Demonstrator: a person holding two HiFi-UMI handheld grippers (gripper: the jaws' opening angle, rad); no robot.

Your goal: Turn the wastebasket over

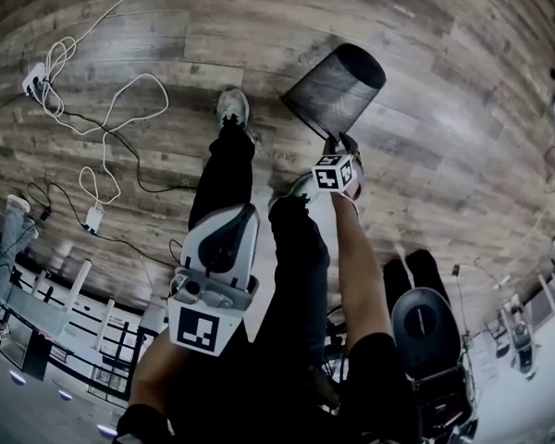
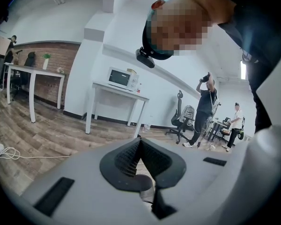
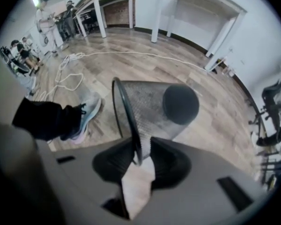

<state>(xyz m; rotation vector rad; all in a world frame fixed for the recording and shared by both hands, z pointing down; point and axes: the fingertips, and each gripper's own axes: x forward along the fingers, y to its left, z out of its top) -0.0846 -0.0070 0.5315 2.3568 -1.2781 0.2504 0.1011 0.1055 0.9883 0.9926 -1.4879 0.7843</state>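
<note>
Our right gripper (image 3: 139,148) points down at the wooden floor (image 1: 462,128), and its jaws stand partly closed, pinching the rim of the black mesh wastebasket (image 3: 152,102). The thin rim wire and a strip of the mesh wall run straight in between the two pads. From that grip the wastebasket stretches away ahead of the jaws, tipped well over. Its open mouth sits at the gripper's end, and its solid dark base (image 3: 180,104) is at the far end, turned up and off to the right of the jaw line. We cannot tell whether any part of it touches the floor. Just to the left of these jaws lies a light shoe (image 3: 84,114) at the end of a dark trouser leg, near the rim but apart from it. Farther ahead and to the left, a white cable (image 3: 70,76) loops across the boards. Our left gripper (image 2: 141,142) is held well apart from the wastebasket, close to our body, aimed out across the room. Its jaws are closed tip to tip with nothing between them. Beyond them stand a white table (image 2: 117,90) with a microwave (image 2: 122,78) on it.
</note>
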